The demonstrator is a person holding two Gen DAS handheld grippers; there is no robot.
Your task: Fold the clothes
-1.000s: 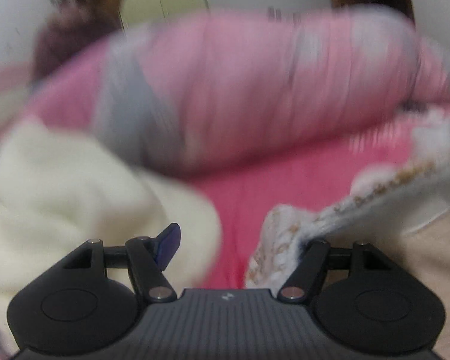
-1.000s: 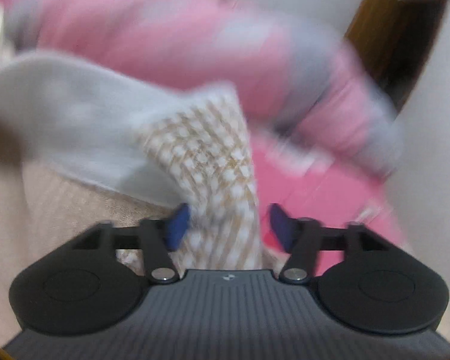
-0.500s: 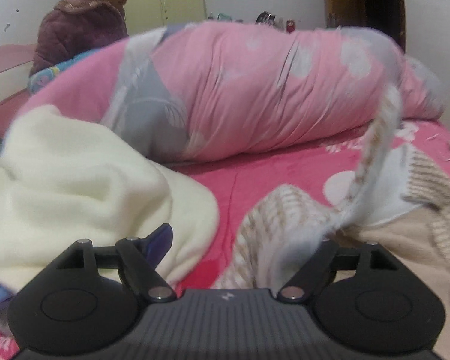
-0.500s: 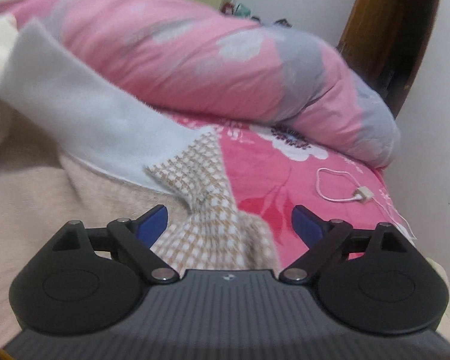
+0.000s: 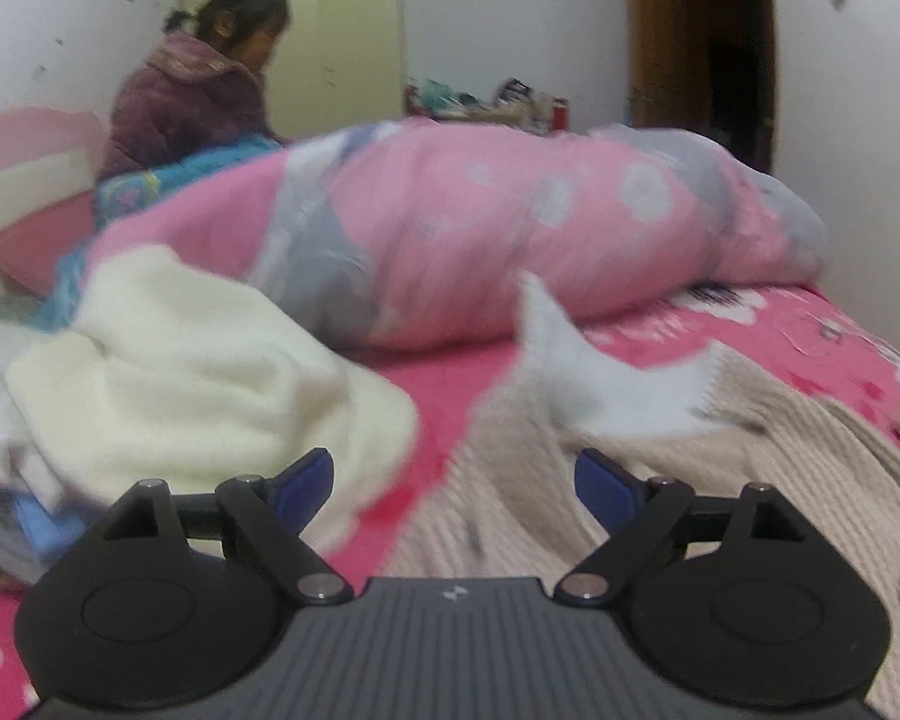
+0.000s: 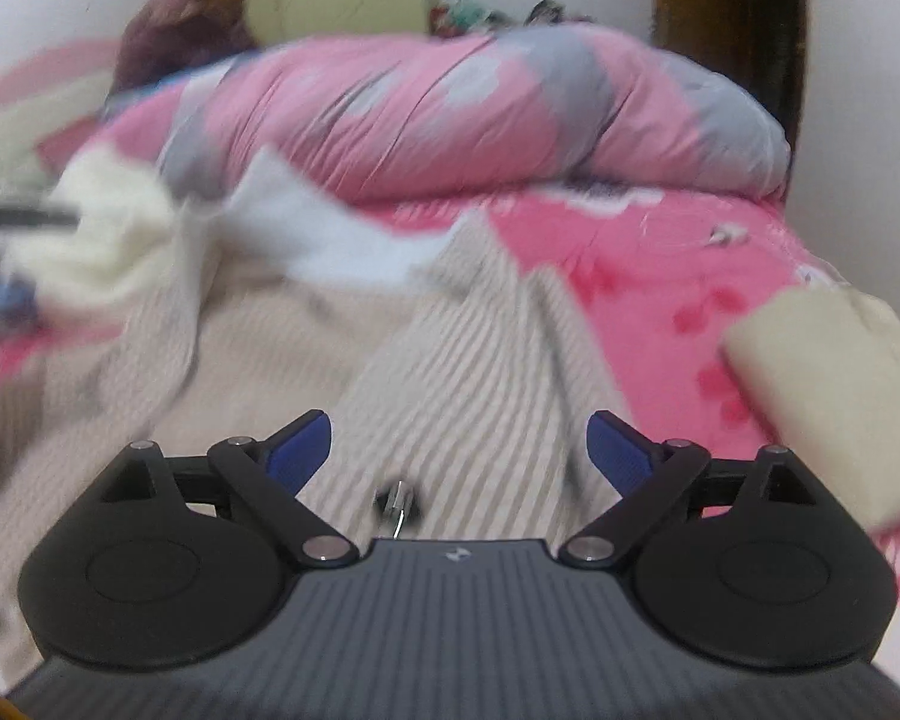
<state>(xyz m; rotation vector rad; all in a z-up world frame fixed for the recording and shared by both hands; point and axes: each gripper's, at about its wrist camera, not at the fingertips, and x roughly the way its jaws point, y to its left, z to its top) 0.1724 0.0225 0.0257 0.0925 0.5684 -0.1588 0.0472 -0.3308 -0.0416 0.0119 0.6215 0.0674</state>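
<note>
A beige ribbed knit garment [image 6: 450,372] with a white lining [image 6: 330,228] lies spread on the pink bed [image 6: 660,252]. My right gripper [image 6: 459,450] hovers above its ribbed part with nothing between its blue pads. In the left wrist view the same garment [image 5: 720,462] lies at the right, its white lining [image 5: 576,372] turned up. My left gripper [image 5: 453,483] hangs above the garment's left edge, jaws still opening, nothing between them. A cream fleece garment [image 5: 180,372] is heaped at the left.
A rolled pink and grey quilt [image 5: 510,228] lies across the back of the bed. A person in a purple jacket [image 5: 192,102] sits behind it at the left. A folded cream piece [image 6: 828,384] lies at the bed's right. A dark doorway [image 5: 702,42] stands beyond.
Both grippers have let go of the beige garment, opened wide and pulled back and up. The garment has dropped onto the bed.
</note>
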